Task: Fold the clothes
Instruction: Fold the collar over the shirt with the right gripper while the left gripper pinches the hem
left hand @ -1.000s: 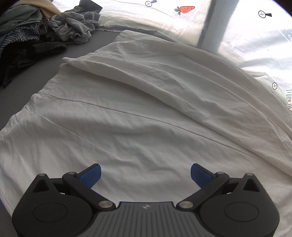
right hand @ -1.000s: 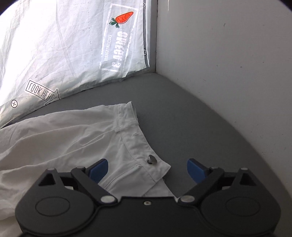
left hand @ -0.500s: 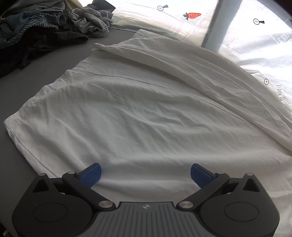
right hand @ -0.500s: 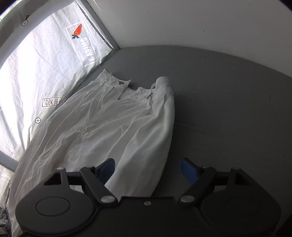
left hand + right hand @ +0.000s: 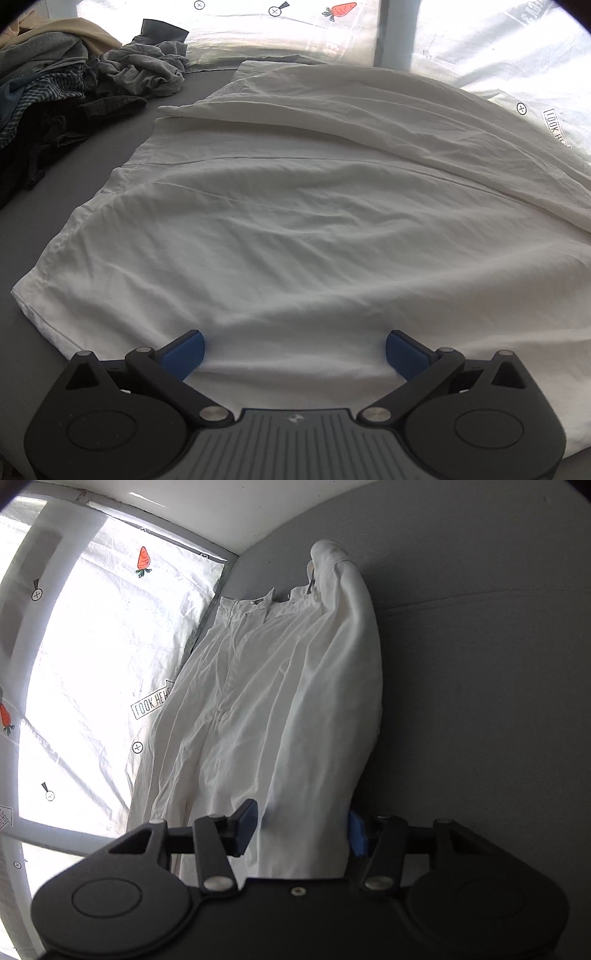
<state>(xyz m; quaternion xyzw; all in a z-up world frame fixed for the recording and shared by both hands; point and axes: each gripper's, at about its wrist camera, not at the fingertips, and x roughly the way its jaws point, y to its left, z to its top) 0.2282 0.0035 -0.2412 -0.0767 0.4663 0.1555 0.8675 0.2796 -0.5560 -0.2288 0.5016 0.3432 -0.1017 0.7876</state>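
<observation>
Closest in, the right hand-held gripper (image 5: 301,827) has just been closing its jaws around a bunched fold of the white trousers (image 5: 280,709); the cloth sits between the blue pads, though I can't tell if it's pinched tight yet. The left hand-held gripper (image 5: 294,350) is spread wide over the leg fabric (image 5: 295,229) near the hem, gripping nothing. The trousers run lengthwise along the far edge of the grey tabletop (image 5: 480,701), waistband (image 5: 328,559) farthest from the right one. A laundry heap (image 5: 66,92) sits at the far left corner.
</observation>
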